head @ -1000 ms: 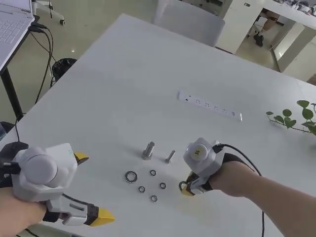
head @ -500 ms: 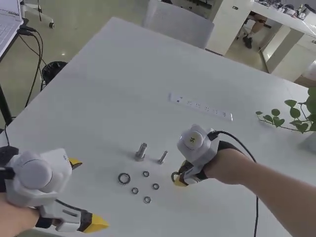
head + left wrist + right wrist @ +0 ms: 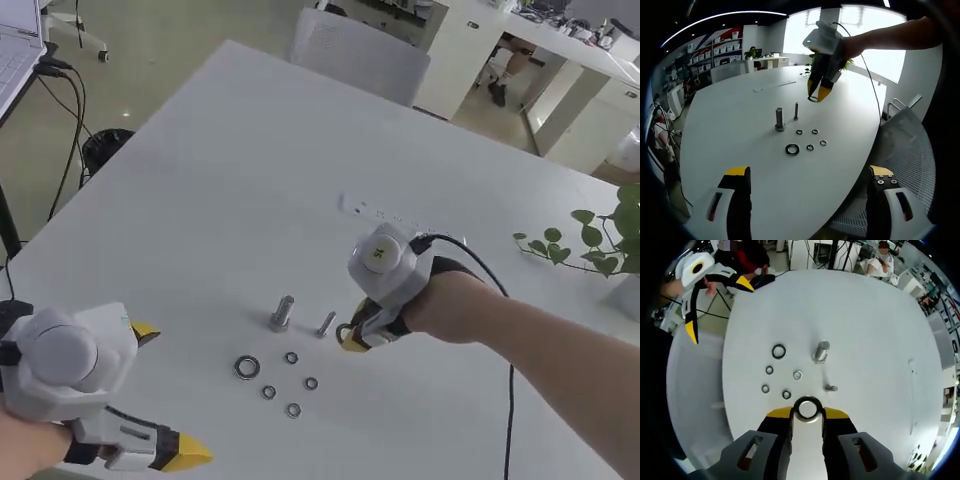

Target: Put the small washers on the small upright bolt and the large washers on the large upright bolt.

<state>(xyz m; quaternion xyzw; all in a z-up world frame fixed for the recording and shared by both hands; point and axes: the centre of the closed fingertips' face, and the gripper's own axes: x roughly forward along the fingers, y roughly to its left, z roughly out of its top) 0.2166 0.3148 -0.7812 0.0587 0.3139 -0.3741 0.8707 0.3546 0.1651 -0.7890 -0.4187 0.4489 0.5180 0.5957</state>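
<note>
A large upright bolt (image 3: 282, 312) and a small upright bolt (image 3: 326, 323) stand side by side on the white table (image 3: 230, 170). In front of them lie one large washer (image 3: 247, 367) and several small washers (image 3: 291, 357). My right gripper (image 3: 350, 336) hovers just right of the small bolt, shut on a second large washer (image 3: 807, 408) held flat between its yellow tips. From that gripper's view, the large bolt (image 3: 821, 351) and small bolt (image 3: 830, 387) are just ahead. My left gripper (image 3: 170, 392) is open near the table's front left, holding nothing, well back from the washers (image 3: 792, 149).
A white power strip (image 3: 385, 213) lies beyond the bolts. A leafy plant (image 3: 610, 240) sits at the right edge. A chair (image 3: 360, 50) stands at the far side, and a laptop desk (image 3: 15, 40) with cables stands off the left side.
My right gripper, still holding the large washer, has risen and moved forward from beside the small washers to a spot next to the small bolt. The left gripper has stayed put.
</note>
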